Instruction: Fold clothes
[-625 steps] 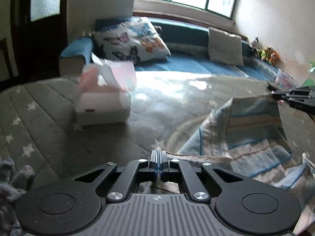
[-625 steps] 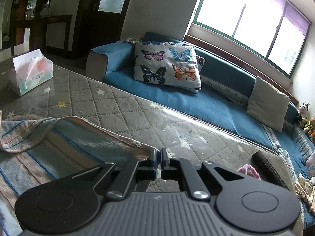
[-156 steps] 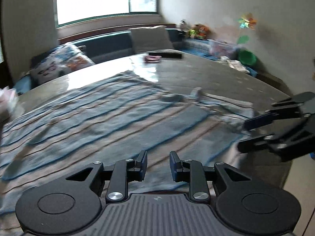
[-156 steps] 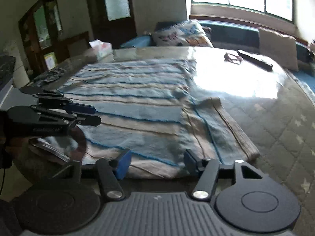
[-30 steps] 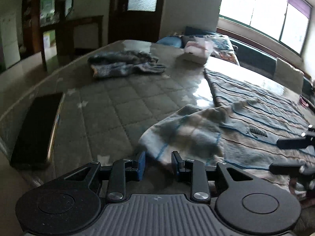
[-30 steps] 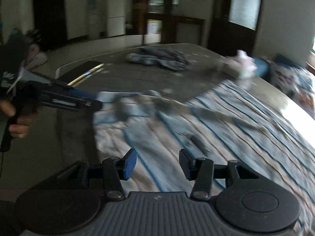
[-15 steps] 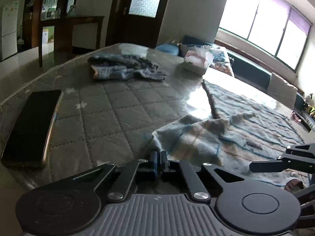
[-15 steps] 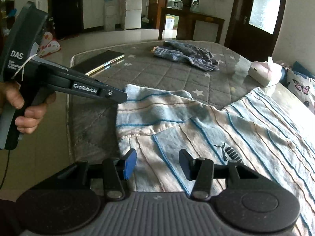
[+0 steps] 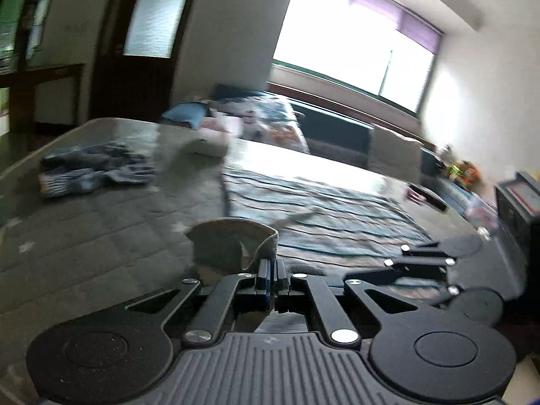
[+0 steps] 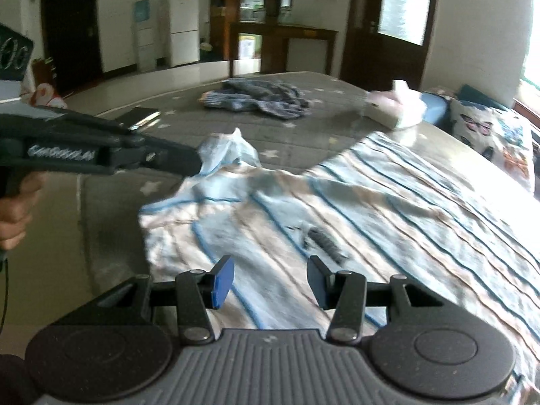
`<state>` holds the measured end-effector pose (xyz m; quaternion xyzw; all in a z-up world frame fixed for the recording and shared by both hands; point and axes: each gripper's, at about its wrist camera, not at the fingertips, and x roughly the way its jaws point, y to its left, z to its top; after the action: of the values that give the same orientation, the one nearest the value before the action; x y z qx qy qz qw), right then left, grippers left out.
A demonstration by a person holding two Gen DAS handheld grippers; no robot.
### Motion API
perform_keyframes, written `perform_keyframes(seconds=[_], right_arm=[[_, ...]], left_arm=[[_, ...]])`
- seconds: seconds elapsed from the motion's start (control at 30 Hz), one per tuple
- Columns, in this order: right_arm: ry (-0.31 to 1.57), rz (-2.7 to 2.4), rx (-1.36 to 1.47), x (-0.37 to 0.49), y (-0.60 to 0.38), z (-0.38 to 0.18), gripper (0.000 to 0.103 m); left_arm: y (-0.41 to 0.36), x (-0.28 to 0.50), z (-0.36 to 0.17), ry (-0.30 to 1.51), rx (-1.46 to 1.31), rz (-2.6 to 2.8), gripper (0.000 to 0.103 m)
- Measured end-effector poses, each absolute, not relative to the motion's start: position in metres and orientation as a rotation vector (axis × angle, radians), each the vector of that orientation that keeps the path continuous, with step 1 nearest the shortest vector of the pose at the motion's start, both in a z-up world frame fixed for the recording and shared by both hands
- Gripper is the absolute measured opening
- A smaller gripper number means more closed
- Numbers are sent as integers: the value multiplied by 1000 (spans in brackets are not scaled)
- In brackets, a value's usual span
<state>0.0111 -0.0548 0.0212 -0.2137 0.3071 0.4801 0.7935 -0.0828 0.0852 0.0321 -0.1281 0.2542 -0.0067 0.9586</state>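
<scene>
Two tongs work one shirt [image 10: 354, 202]. The left tongs [image 9: 271, 271] pinch its sleeve, raised for folding. The right tongs [image 10: 270, 283] hover half-wide above the shirt, gripping nothing.

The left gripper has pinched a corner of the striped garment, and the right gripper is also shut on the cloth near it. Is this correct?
Not quite. The left gripper is shut on the striped garment at a raised corner, but the right gripper is open, as the right wrist view shows: its jaws stand apart above the cloth and pinch nothing.
</scene>
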Motion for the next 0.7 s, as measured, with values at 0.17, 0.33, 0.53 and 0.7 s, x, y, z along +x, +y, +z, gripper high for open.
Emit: perform_keyframes(seconds=[0.17,0.33,0.53,0.7], right_arm=[[671,957,-426,23,-79,23,48],[688,908,-385,33,-97,25,48],[681,878,-355,36,-105,28,48],[682,879,-337,37,-103,27,48]], left_arm=[[63,-70,25,551,-216,-100,2],[45,-62,14,597,-159,-171,2],[32,-56,3,653,-119,-244,2],[26,-53,-4,700,-77,-263,2]])
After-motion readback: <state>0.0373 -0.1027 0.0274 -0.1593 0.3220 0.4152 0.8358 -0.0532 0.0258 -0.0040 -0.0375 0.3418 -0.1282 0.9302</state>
